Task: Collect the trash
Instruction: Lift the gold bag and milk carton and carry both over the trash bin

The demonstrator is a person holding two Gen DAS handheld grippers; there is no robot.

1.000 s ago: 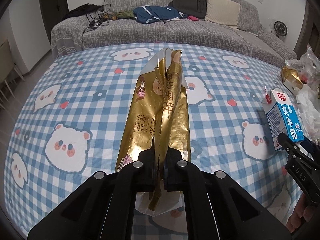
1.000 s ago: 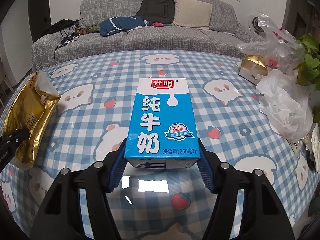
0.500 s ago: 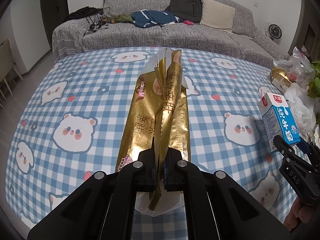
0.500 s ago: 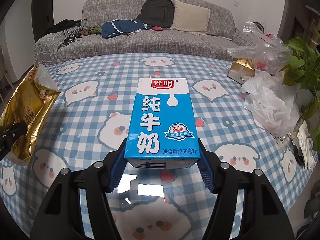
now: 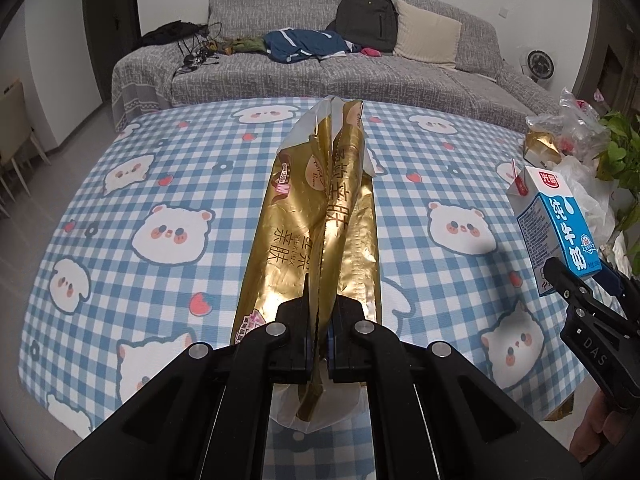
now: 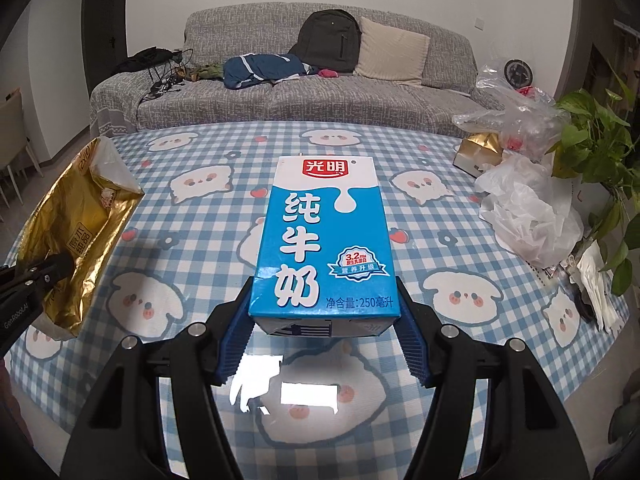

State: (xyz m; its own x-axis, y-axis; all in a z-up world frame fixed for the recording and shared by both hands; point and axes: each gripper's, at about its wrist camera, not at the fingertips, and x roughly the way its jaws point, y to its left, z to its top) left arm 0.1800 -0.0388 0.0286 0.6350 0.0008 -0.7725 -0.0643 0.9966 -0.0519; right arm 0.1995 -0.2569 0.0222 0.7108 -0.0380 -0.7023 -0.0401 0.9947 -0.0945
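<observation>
My left gripper (image 5: 320, 320) is shut on the lower end of a long gold foil wrapper (image 5: 320, 216), which stretches away from the fingers above the table. In the right wrist view that wrapper (image 6: 76, 232) hangs at the far left. A blue and white milk carton (image 6: 324, 240) sits between the blue pads of my right gripper (image 6: 324, 328), which is shut on its base. In the left wrist view the carton (image 5: 556, 224) shows at the right edge, lifted off the table, with the right gripper (image 5: 576, 284) below it.
The table wears a blue checked cloth with bears (image 6: 208, 216). Clear and white plastic bags (image 6: 524, 208), a gold box (image 6: 478, 148) and a potted plant (image 6: 600, 148) crowd its right side. A grey sofa (image 6: 320, 92) with a backpack and clothes stands behind.
Both grippers have risen and drawn back from the table with the wrapper and the carton still held; more of the table and the room shows now.
</observation>
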